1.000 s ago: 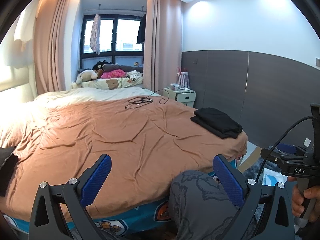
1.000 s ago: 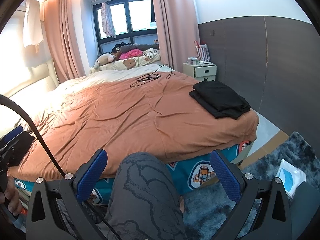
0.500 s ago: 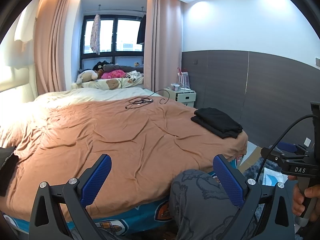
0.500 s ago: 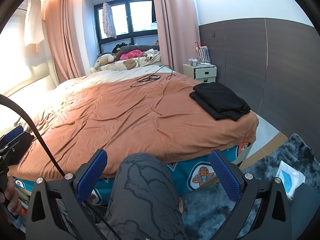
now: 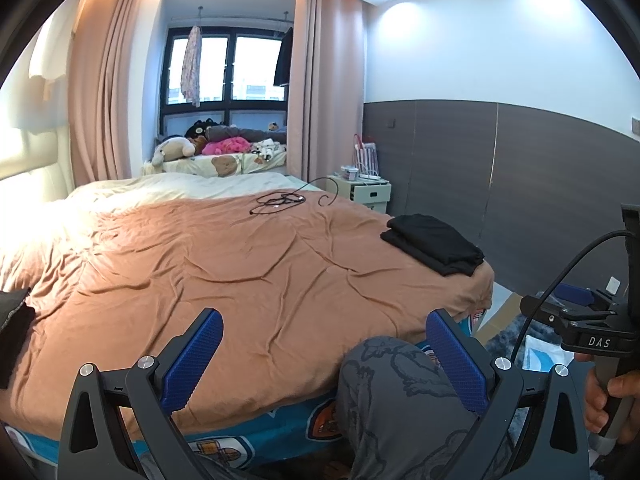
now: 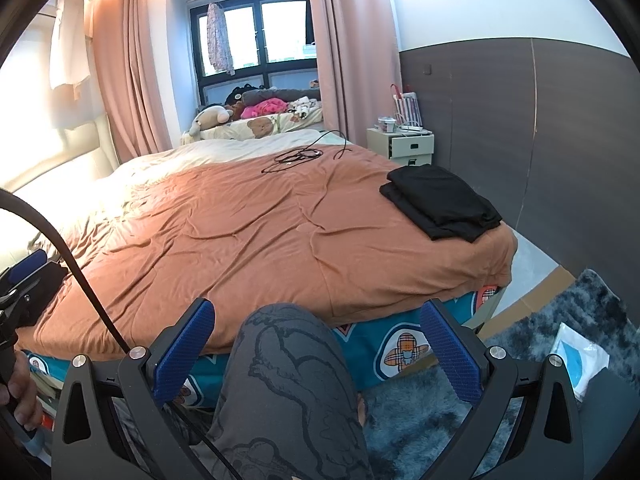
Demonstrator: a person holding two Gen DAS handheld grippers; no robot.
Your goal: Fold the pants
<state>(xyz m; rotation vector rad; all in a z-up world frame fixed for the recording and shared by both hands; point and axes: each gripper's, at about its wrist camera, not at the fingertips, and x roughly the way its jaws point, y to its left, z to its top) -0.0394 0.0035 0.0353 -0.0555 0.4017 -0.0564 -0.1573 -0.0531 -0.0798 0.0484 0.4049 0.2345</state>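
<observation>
Black pants [image 5: 434, 249] lie folded in a flat stack near the right front corner of the bed, also in the right wrist view [image 6: 442, 201]. My left gripper [image 5: 324, 348] is open and empty, held off the bed's front edge, well short of the pants. My right gripper [image 6: 318, 344] is open and empty too, over the person's knee, below the bed's front edge. A dark garment [image 5: 12, 332] shows at the bed's left edge, mostly cut off.
The bed [image 5: 224, 276] has a wrinkled orange-brown cover. A black cable [image 5: 282, 201] lies coiled at its far side. The person's grey-trousered knee [image 6: 292, 364] is between the right fingers. A white nightstand [image 6: 408, 146] stands at the far right. A grey rug [image 6: 532, 344] holds a white packet [image 6: 578, 360].
</observation>
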